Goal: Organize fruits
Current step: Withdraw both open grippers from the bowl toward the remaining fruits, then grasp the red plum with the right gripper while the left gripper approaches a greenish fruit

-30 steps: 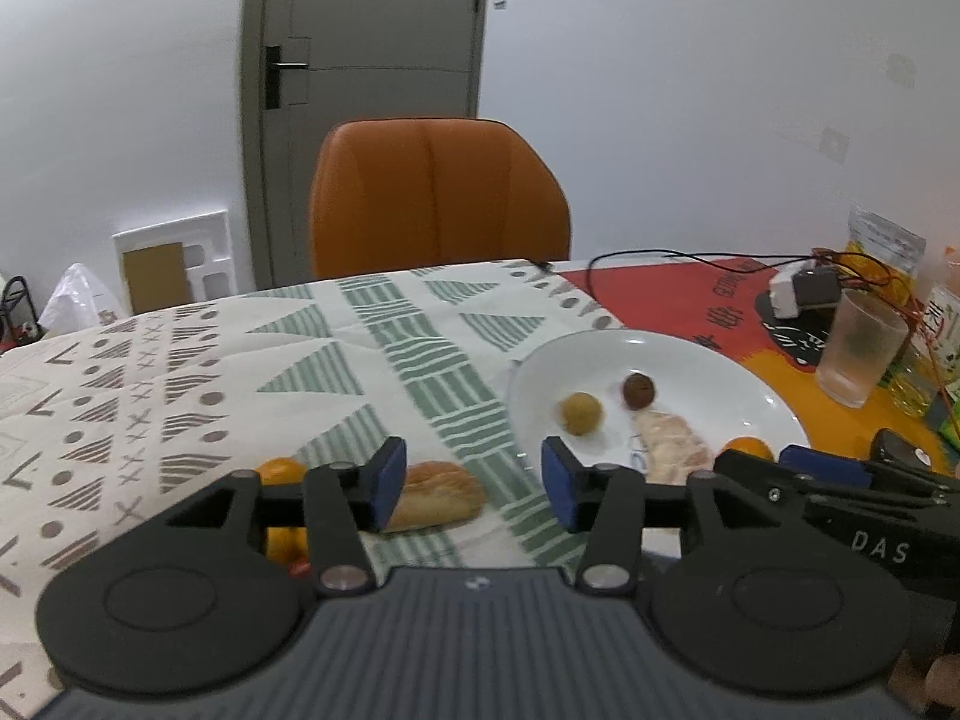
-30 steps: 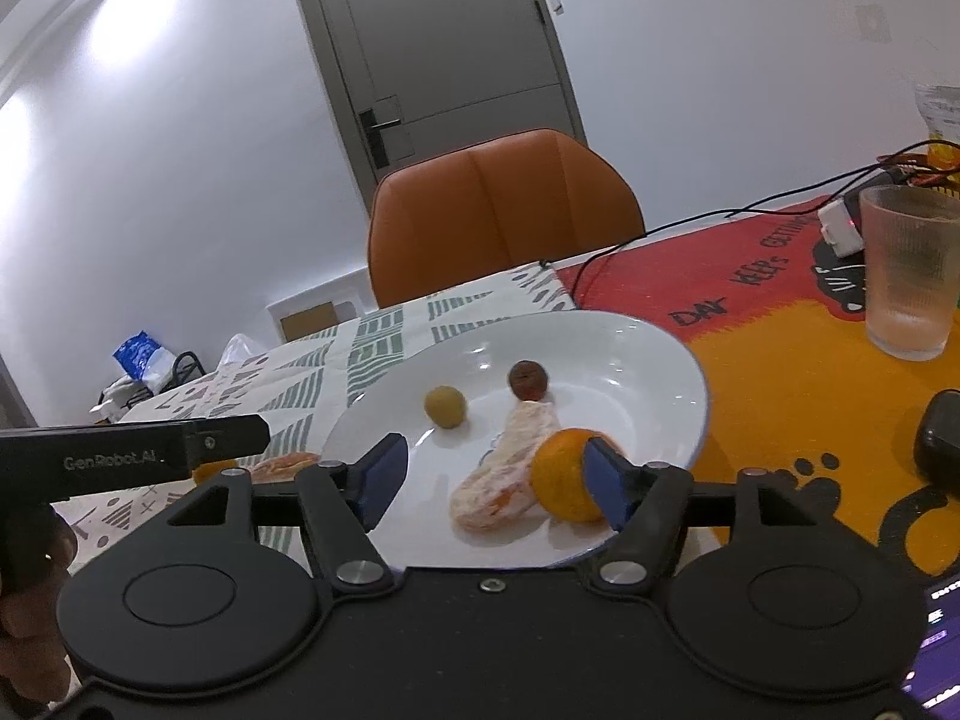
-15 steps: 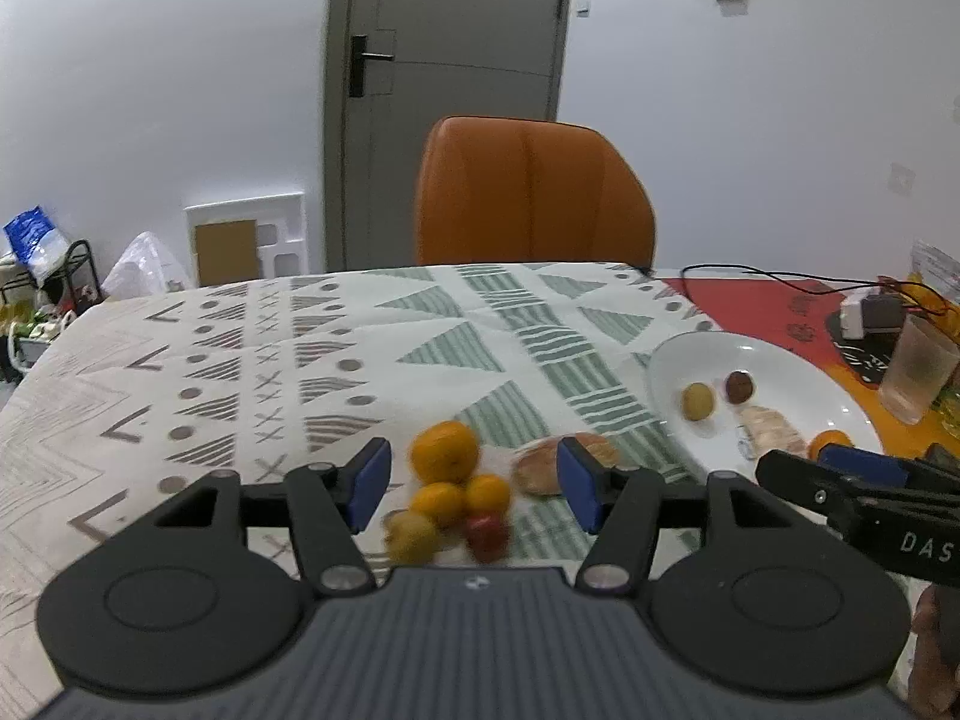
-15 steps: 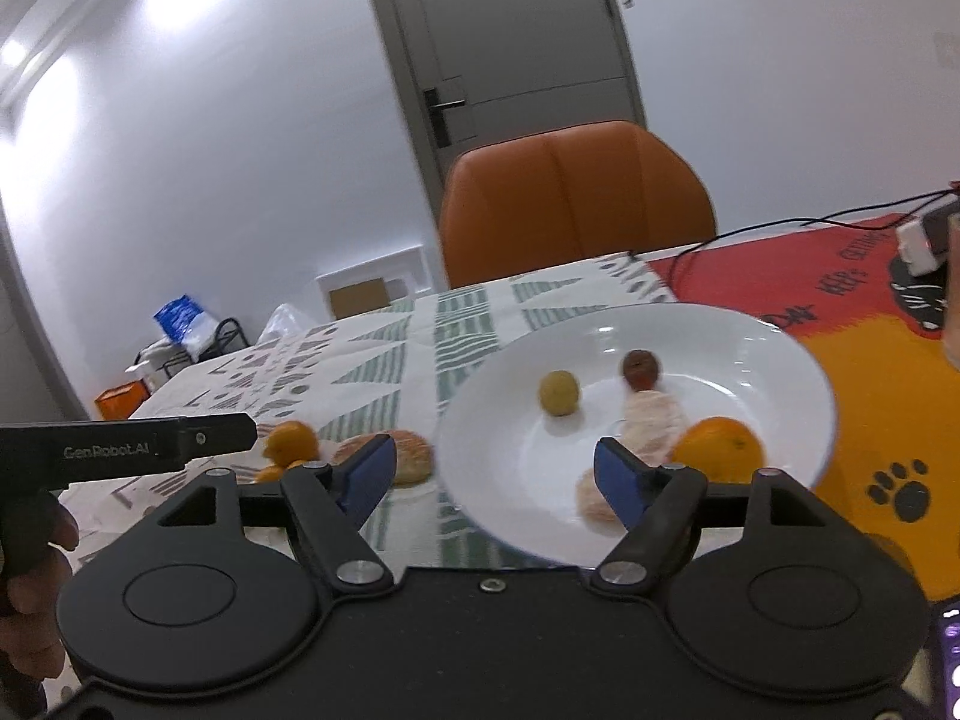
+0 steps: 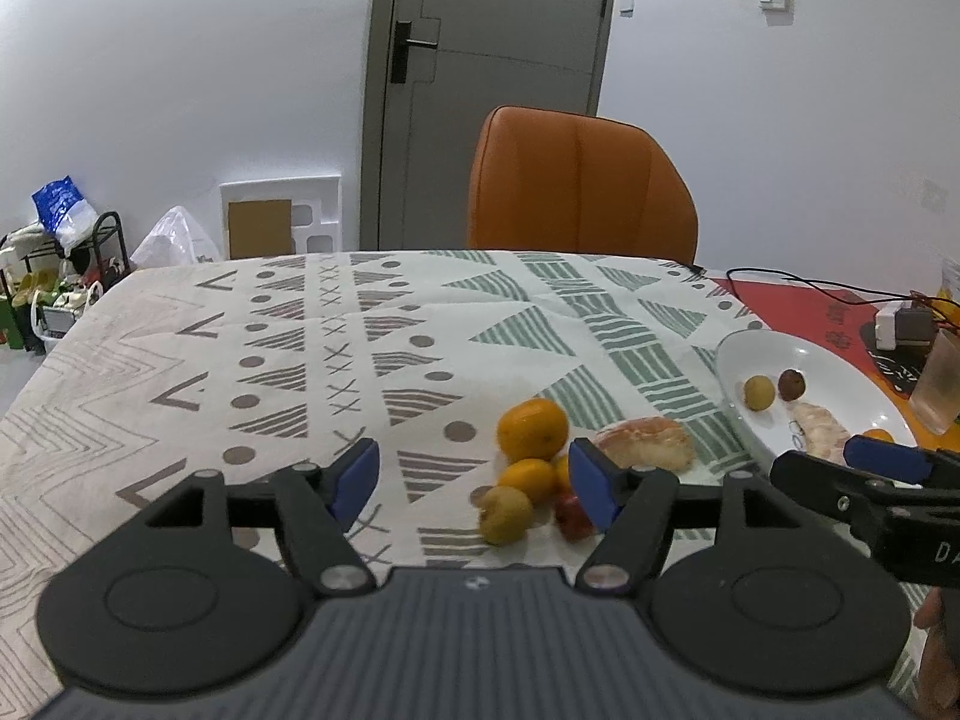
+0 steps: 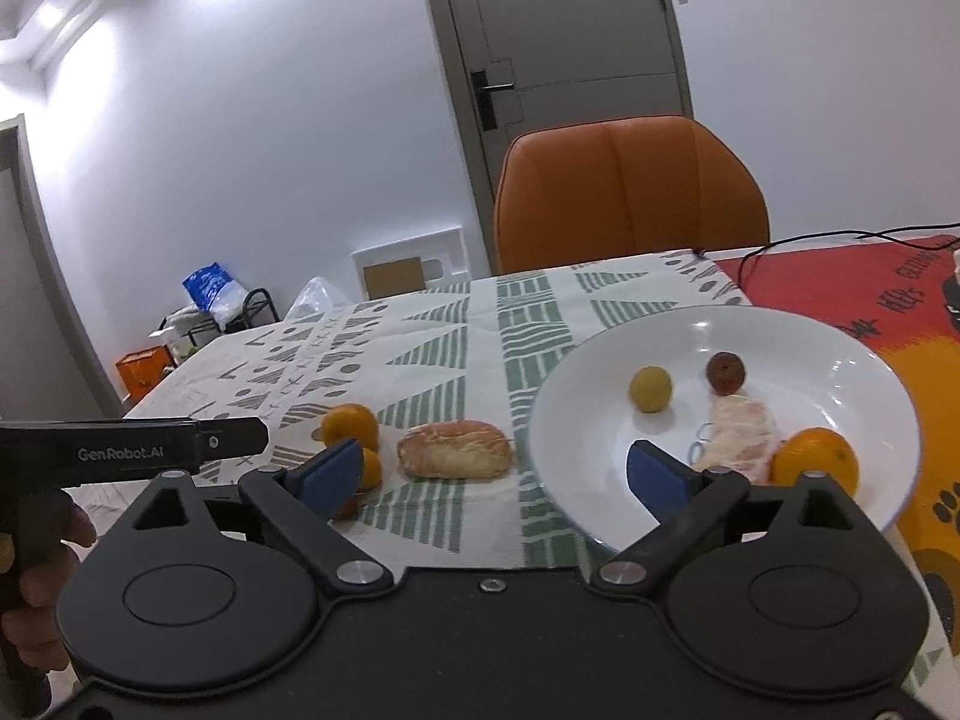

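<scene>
A white plate (image 6: 600, 420) holds a yellow fruit (image 6: 650, 389), a brown fruit (image 6: 725, 373), a peeled citrus piece (image 6: 741, 435) and an orange (image 6: 815, 462). On the patterned cloth left of it lie a large orange (image 5: 533, 429), a small orange (image 5: 528, 480), a yellow-green fruit (image 5: 506, 515), a red fruit (image 5: 573, 519) and another peeled piece (image 5: 645, 450). My left gripper (image 5: 474, 486) hovers just short of this pile, jaws opening, gripping nothing. My right gripper (image 6: 495, 475) hangs over the plate's near left rim, jaws opening wide, also gripping nothing.
An orange chair (image 5: 579, 180) stands behind the table. A red and orange mat (image 6: 870, 294) lies under the plate's right side, with a drinking glass (image 5: 939, 384), a charger (image 5: 900, 327) and black cables (image 5: 798, 282) on it. A hand (image 6: 42, 564) holds the left gripper's handle.
Both views have swung left, bringing the loose fruit pile into sight. Both grippers' jaws have widened. The orange once beside my right fingertip now lies apart on the plate.
</scene>
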The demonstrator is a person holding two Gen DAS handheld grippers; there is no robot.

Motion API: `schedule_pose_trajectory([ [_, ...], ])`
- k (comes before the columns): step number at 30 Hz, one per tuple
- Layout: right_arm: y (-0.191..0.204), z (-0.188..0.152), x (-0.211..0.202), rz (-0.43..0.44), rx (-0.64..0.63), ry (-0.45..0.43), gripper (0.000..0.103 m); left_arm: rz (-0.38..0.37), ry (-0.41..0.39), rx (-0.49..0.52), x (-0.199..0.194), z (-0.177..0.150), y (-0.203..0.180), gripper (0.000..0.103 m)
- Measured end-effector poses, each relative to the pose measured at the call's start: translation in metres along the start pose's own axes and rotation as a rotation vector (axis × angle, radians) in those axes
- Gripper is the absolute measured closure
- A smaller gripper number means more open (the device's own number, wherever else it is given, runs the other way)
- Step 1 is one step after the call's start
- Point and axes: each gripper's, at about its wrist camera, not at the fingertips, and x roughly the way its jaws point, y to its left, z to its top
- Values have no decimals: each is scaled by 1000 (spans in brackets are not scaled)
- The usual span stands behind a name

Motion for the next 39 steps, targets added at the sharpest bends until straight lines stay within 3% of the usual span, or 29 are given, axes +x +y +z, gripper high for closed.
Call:
schedule_pose_trajectory([
  [5,13,-1,9,26,-34,20,7,12,7,-18,3,-2,10,34],
  [10,26,-2,21,51,-63,58,27,25,13,-36,5,-4,22,34],
  [34,61,-12,67,154,-96,173,55,53,28,-94,3,-10,59,34],
  [37,62,-15,71,159,-101,181,68,58,28,-99,3,-11,60,34],
  [38,62,-15,71,160,-102,183,79,56,29,-100,3,-11,60,34],
  [39,62,-15,70,161,-104,180,80,54,27,-100,2,-11,60,34],
])
